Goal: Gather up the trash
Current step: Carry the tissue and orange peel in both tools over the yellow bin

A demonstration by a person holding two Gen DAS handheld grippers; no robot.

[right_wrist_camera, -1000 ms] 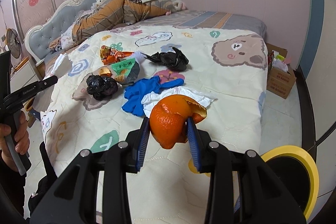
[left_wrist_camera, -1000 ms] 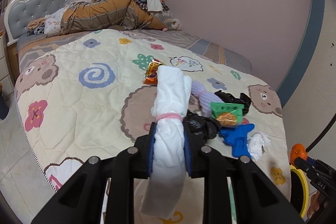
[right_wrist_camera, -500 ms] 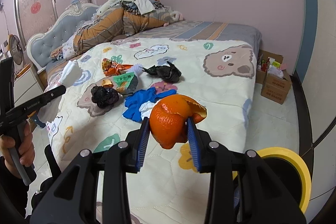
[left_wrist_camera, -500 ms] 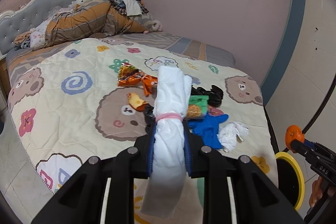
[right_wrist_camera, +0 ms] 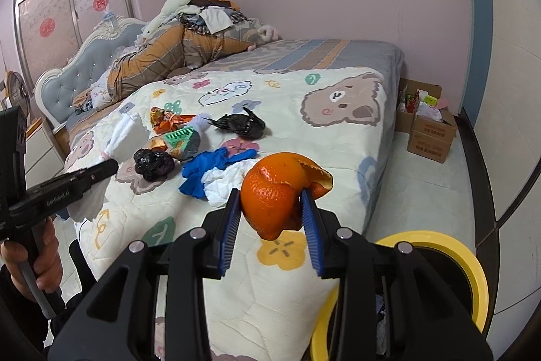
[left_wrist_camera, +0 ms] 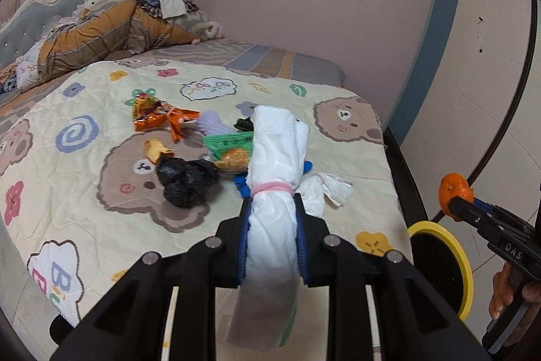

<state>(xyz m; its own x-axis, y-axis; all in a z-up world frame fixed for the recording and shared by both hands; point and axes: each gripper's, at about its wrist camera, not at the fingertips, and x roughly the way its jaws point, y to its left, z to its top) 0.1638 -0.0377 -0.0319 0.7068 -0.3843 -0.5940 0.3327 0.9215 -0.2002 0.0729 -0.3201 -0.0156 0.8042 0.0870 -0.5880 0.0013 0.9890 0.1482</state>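
Both loads swing off the bed (right_wrist_camera: 304,97) toward the yellow-rimmed bin (right_wrist_camera: 449,246), the left gripper (left_wrist_camera: 272,246) pinching a white bundle (left_wrist_camera: 277,158), the right gripper (right_wrist_camera: 270,219) clamping orange peel (right_wrist_camera: 277,188), ready for dumping.

Clothes pile (right_wrist_camera: 199,22) on bed (right_wrist_camera: 338,83); cardboard boxes (right_wrist_camera: 427,127)

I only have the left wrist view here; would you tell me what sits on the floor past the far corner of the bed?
Observer: Open cardboard boxes with packets inside stand there.
Operator: Thanks. Is the orange peel whole?
Observer: No, it is torn open, with a flap curling out beside the right gripper.
Operator: And is anything inside the yellow-rimmed bin?
Observer: A little crumpled material shows inside, below the rim.
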